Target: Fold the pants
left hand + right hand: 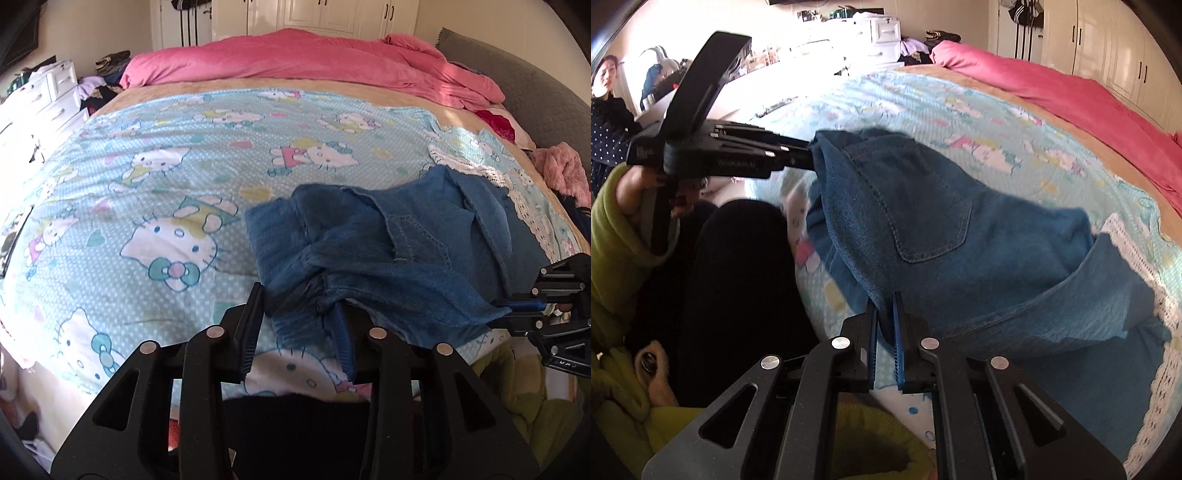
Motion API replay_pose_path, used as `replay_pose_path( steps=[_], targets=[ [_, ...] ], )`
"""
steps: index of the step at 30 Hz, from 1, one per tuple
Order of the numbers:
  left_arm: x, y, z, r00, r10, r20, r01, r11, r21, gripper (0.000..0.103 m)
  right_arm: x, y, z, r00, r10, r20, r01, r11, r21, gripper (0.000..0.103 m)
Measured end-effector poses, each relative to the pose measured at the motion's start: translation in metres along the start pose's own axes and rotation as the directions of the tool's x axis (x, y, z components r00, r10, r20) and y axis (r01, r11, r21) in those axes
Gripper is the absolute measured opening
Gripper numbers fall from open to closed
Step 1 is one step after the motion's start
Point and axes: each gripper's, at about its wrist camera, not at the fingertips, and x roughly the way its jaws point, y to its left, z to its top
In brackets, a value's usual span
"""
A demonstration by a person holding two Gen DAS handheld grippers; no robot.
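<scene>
The blue denim pants (942, 236) lie bunched on the near right part of the bed (155, 177), over a pale blue cartoon-cat sheet (207, 147), with a back pocket facing up in the right wrist view. The right gripper (885, 314) has its jaws closed tight on a fold of the denim at the near edge. The left gripper (295, 306) stands with its jaws partly apart; the cloth lies between them against the blue pad of one finger, and whether both pads press it I cannot tell. A pink duvet (314, 59) is heaped along the far side.
</scene>
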Motion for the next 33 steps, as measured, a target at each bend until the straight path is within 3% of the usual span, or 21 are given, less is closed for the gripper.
replay_pose_path(
  steps=[4,9,12,17,21,24,26,28,31,33],
  targets=[
    [-0.001,0.009,-0.011,0.999,-0.014,-0.037,0.013,0.999,-0.032,0.033,0.009,-0.002,-0.005,1.0,0.006,-0.023,-0.006,1.0,0.017,0.007],
    [-0.033,0.009,-0.017,0.999,0.041,0.024,-0.04,0.999,-0.035,0.033,0.006,0.003,-0.01,0.999,0.03,-0.018,-0.03,1.0,0.003,0.007],
    [-0.048,-0.001,-0.009,0.997,0.026,0.074,-0.024,0.999,-0.033,0.031,0.007,0.01,-0.013,0.999,0.029,-0.015,-0.03,0.999,-0.017,0.007],
    [-0.02,-0.038,0.007,0.999,-0.029,0.04,0.027,0.998,0.053,0.031,0.014,0.009,-0.014,0.998,0.045,-0.049,-0.045,0.999,0.007,0.01],
    [0.018,-0.042,0.002,0.998,0.014,-0.054,-0.01,0.998,0.062,0.03,-0.008,0.009,-0.009,0.998,0.06,-0.003,-0.06,0.998,-0.012,0.01],
    [0.023,-0.041,-0.004,0.998,0.011,-0.065,-0.007,0.998,0.061,0.03,-0.024,-0.004,0.004,0.997,0.007,0.076,-0.008,1.0,0.009,0.019],
    [0.021,-0.041,-0.005,0.998,0.01,-0.063,-0.006,0.998,0.059,0.03,-0.019,-0.015,0.013,0.996,-0.022,0.084,0.018,0.999,0.048,0.031],
    [0.022,-0.04,-0.006,0.998,0.007,-0.064,-0.004,0.999,0.053,0.03,-0.006,-0.023,0.017,0.998,-0.024,0.06,0.019,0.996,0.083,0.033],
    [0.021,-0.04,-0.006,0.998,0.01,-0.059,-0.007,0.999,0.053,0.03,0.035,-0.031,0.01,0.993,-0.036,-0.11,0.051,0.989,0.137,0.037],
    [0.019,-0.04,-0.006,0.999,0.002,-0.039,0.0,0.999,0.042,0.03,0.041,-0.033,0.005,0.993,-0.033,-0.116,0.051,0.986,0.16,0.038]
  ],
)
